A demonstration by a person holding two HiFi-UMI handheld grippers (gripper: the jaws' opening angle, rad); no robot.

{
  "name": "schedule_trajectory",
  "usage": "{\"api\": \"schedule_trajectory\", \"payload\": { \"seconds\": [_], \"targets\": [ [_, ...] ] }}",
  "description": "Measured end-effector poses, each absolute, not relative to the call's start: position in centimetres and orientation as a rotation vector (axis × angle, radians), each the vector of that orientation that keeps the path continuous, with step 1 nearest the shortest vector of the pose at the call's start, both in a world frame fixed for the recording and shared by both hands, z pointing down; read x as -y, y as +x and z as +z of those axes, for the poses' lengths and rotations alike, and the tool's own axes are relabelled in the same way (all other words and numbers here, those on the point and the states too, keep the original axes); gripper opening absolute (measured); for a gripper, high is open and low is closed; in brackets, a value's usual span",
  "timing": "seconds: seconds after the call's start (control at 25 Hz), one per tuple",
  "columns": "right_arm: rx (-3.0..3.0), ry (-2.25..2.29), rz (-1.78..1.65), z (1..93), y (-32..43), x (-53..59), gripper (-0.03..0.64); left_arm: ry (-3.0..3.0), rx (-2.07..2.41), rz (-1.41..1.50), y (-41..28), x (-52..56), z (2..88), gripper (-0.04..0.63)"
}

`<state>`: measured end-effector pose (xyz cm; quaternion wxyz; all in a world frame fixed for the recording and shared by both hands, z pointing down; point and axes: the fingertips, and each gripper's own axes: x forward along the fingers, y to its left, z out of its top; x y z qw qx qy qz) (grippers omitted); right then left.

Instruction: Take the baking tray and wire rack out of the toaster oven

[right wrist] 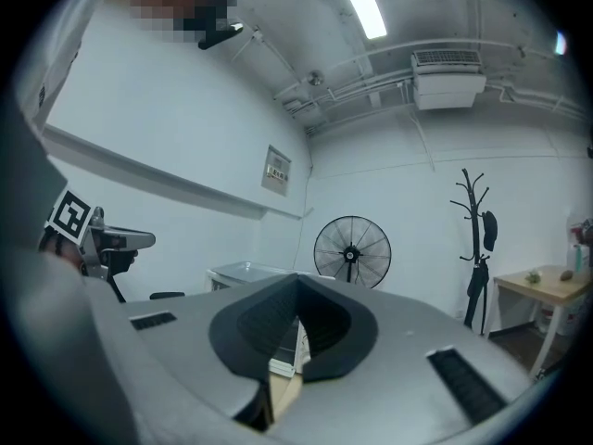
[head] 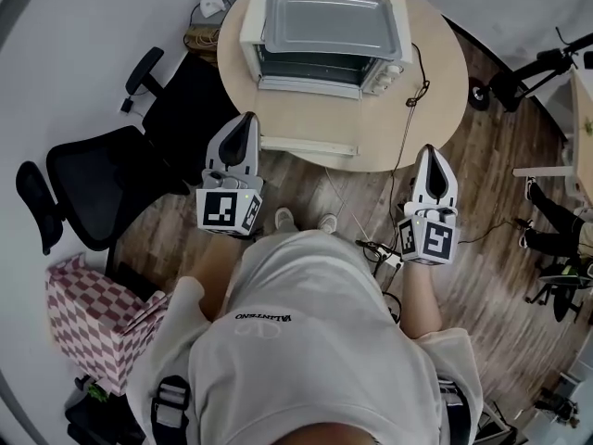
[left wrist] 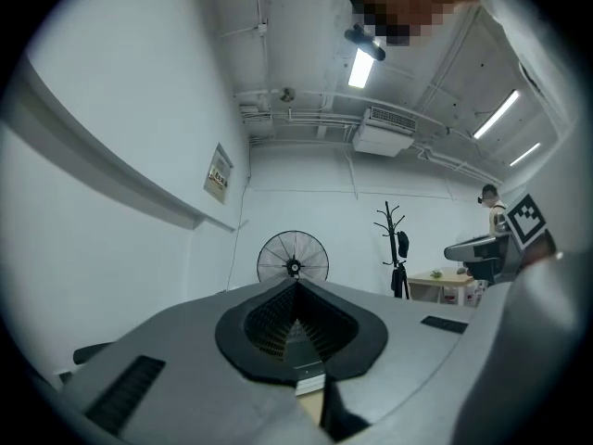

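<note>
Here, a round pale-wood table (head: 435,91) carries a boxy toaster oven (head: 324,26) with a smooth metal top; its door (head: 308,144) seems folded down, though the baking tray and wire rack cannot be made out inside. The left gripper (head: 248,119) and right gripper (head: 431,151), white shells with ribbed black pads (left wrist: 267,323), hover near the table's edge, jaws pressed together, empty.
</note>
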<state>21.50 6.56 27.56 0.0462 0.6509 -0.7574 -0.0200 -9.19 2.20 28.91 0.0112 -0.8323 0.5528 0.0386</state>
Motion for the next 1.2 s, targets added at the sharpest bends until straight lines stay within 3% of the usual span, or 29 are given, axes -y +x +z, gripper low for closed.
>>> {"api": "schedule_trajectory", "payload": {
  "seconds": [1.2],
  "targets": [
    [2.343,1.954,-0.06,27.4,22.5,-6.5,-0.006,-2.584,-1.765,0.11,-7.8,-3.5,28.9,0.002]
  ]
}}
